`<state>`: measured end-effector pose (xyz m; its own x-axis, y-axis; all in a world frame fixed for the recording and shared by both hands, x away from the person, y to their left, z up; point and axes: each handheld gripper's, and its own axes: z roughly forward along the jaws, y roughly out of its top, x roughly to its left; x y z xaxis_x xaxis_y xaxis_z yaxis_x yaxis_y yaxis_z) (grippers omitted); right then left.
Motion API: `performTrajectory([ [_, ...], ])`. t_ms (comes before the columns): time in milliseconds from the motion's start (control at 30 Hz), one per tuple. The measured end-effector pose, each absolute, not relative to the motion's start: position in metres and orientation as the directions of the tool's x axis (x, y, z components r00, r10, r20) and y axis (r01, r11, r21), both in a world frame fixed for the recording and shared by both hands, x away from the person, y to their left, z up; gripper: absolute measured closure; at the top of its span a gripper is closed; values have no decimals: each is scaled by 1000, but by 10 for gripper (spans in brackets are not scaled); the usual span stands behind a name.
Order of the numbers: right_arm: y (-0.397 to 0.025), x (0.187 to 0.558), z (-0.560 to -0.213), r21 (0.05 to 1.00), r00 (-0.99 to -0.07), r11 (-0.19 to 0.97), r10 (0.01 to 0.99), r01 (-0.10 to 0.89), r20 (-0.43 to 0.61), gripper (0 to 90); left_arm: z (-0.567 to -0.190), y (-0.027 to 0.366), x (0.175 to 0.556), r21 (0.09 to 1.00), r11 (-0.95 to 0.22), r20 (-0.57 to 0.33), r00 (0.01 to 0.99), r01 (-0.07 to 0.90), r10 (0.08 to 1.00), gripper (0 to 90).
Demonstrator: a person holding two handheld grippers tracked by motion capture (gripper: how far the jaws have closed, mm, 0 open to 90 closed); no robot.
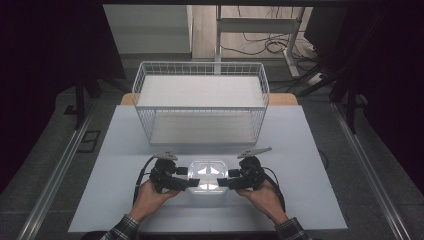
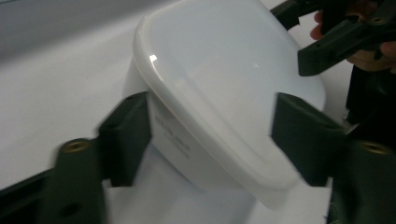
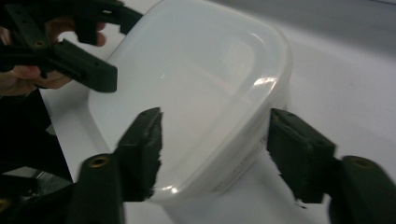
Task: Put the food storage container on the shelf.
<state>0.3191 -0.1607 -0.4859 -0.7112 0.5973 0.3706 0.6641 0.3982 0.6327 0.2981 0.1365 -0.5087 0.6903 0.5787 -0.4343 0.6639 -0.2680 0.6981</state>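
— Between the two grippers, what sits on the table (image 1: 125,190)?

— A white lidded plastic container (image 1: 208,176), upright on the pale tabletop. The left gripper (image 1: 187,177) comes at it from one side and the right gripper (image 1: 228,178) from the opposite side, so the box lies squarely between them.

— How do the left gripper's jaws stand?

— Spread apart. Seen along the left gripper (image 2: 212,140), one jaw is at the container's (image 2: 219,88) side wall below the lid rim and the other is over the lid's far edge. Whether either one touches the plastic, I cannot tell.

— And the right one?

— Also apart. Along the right gripper (image 3: 215,149), one jaw lies over the lid of the container (image 3: 196,93) and the other stands beside the outer wall, a visible gap between it and the plastic. Neither pair is clamped.

— Anything beyond the grippers?

— A white wire basket (image 1: 200,102) stands farther off, past the container, well apart from both grippers. The person's hands hold each gripper from the near side.
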Motion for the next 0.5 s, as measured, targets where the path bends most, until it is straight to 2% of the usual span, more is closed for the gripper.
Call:
performTrajectory([
  [100, -167, 311, -480, 637, -693, 376, 622, 673, 365, 542, -504, 142, 287, 710, -249, -431, 687, 659, 585, 505],
  [200, -170, 305, -477, 638, -671, 343, 634, 690, 384, 615, -501, 145, 281, 706, -233, -445, 674, 669, 590, 592],
  [400, -171, 296, -472, 652, -632, 285, 672, 703, 387, 696, -498, 144, 276, 715, -185, -447, 645, 674, 619, 676],
  [500, -174, 297, -473, 654, -616, 255, 673, 712, 408, 715, -500, 145, 277, 710, -150, -477, 626, 688, 617, 696],
])
